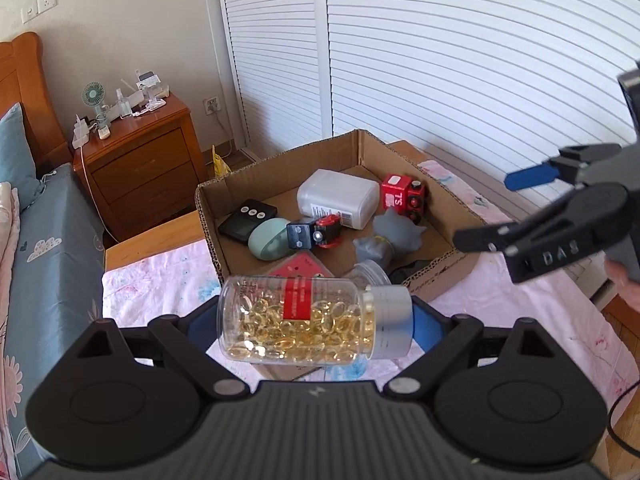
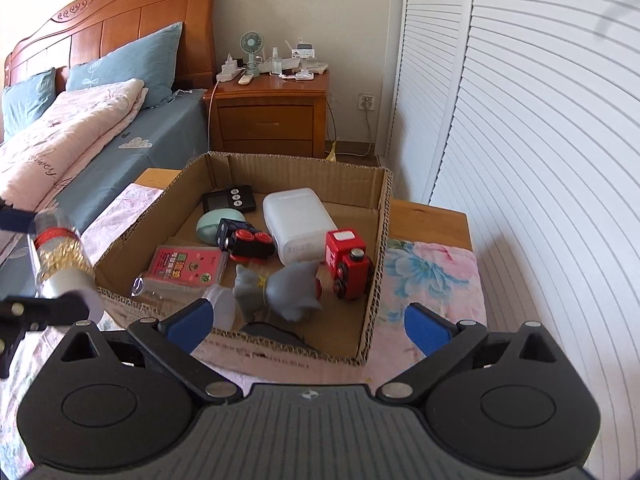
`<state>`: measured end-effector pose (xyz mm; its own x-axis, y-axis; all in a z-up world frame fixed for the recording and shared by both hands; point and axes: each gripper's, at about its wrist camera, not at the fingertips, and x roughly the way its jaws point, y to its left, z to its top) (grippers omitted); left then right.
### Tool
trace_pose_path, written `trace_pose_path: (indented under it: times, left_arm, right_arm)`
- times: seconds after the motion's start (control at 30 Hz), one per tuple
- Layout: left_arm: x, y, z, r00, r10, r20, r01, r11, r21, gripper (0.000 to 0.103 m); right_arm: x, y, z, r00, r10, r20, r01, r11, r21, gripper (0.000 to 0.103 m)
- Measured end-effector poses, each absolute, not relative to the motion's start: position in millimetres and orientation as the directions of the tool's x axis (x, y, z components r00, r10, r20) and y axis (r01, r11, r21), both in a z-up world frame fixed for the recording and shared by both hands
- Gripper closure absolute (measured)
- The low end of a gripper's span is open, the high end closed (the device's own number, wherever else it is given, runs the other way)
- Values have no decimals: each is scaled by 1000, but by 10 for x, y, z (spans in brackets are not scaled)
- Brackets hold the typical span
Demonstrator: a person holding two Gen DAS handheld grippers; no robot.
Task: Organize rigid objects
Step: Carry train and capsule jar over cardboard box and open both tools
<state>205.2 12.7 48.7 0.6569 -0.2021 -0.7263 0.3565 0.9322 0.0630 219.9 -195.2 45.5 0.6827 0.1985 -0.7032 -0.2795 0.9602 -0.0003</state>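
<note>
Left gripper [image 1: 316, 320] clamped on the capsule bottle [image 1: 304, 320], blue pads pressed to its base and to its silver cap [image 1: 390, 322]. Bottle lying sideways in the grip, cap toward 3 o'clock, golden capsules pooled along the lower side, red label facing up. Held just off the near wall of the cardboard box [image 1: 210, 216], off the pink floral cloth [image 1: 160, 284].

Right gripper [image 2: 306, 326] spread wide, blue pads [image 2: 190, 324] well apart, nothing between them. Hovering at the near edge of the box, looking in toward 12 o'clock.

Inside the box: white plastic bottle [image 2: 298, 226] lying flat near the centre. Red toy train [image 2: 348, 264] at its 4 o'clock, hard by the right wall. Black toy car [image 2: 246, 242] with red wheels at the bottle's 9 o'clock, touching the mint oval case [image 2: 210, 226]. Black timer [image 2: 228, 200] at 11 o'clock, close to the far wall. Grey figurine [image 2: 288, 292] at 6 o'clock, toppled over. Pink card pack [image 2: 186, 266] at 8 o'clock, a clear jar [image 2: 180, 294] on its side just below it against the near wall.

Beyond the box at 12 o'clock, wooden nightstand [image 2: 268, 120] carrying a small green fan [image 2: 252, 50].
</note>
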Motion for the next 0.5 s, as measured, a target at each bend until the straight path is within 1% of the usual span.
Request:
trace_pose_path:
  times: [0.23,0.37,0.5]
  left_arm:
    - [2298,-102,635,650,-216,-729,373,926,58,10]
    - [2527,-306,673,637,-212,-741,385,920,68,10]
    - [2800,-538,657,620,-196,-760,394,915,86,10]
  right_arm:
    - [1707,-2079,390,700,152,-698,-182,983,31,0]
    - [1513,-2110,334,698,158,-698,-172,984,51,0]
    - [1392,-2141,313,709,138,-692,-158,987,35,0]
